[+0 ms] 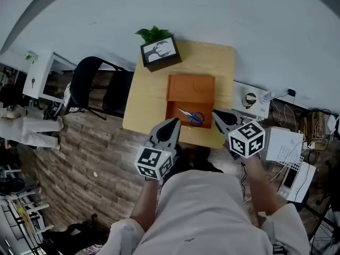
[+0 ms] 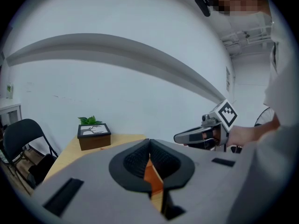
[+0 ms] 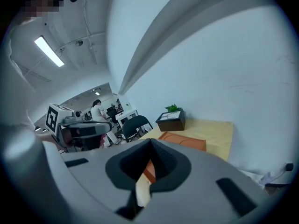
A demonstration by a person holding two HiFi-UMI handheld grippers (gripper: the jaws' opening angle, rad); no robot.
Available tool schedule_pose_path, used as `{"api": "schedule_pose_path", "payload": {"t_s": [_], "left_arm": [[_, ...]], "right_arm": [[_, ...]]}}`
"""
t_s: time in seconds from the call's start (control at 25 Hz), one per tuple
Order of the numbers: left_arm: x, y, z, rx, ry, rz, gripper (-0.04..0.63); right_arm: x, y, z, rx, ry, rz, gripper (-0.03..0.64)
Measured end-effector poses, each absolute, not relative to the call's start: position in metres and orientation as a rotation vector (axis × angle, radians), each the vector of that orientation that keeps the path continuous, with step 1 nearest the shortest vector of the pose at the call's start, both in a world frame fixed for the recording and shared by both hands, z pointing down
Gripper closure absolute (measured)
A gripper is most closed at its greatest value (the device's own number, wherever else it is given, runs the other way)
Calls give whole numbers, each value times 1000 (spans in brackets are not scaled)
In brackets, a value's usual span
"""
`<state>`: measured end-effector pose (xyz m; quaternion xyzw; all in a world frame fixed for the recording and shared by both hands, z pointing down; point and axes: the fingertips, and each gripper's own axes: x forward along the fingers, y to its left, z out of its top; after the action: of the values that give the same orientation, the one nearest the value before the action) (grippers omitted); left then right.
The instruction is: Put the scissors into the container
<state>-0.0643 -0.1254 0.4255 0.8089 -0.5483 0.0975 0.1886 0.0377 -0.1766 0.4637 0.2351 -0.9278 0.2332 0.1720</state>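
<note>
Blue-handled scissors (image 1: 192,116) lie inside the open orange container (image 1: 190,88) on the wooden table (image 1: 150,96). My left gripper (image 1: 173,122) hovers at the table's front edge, just left of the container, jaws shut on nothing. Just right of the container's front corner, my right gripper (image 1: 216,113) is also shut and empty. In the left gripper view the jaws (image 2: 149,148) meet with orange showing behind them, and the right gripper (image 2: 198,135) shows at the right. In the right gripper view the container (image 3: 183,142) lies beyond the shut jaws (image 3: 150,146).
A dark box with a deer picture and a green plant (image 1: 158,49) stands at the table's far left corner. A black chair (image 1: 93,86) stands left of the table. A white power strip (image 1: 254,100) and white devices (image 1: 289,153) sit to the right. The wall lies behind.
</note>
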Motion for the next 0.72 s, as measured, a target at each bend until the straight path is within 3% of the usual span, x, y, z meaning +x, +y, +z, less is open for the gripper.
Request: {"api": "schedule_pose_path", "payload": {"t_s": [0.72], "left_arm": [[-88,-143,365,2386,-1582,154,588]], "right_arm": [[42,-199,373,898,-2796,460,618]]}}
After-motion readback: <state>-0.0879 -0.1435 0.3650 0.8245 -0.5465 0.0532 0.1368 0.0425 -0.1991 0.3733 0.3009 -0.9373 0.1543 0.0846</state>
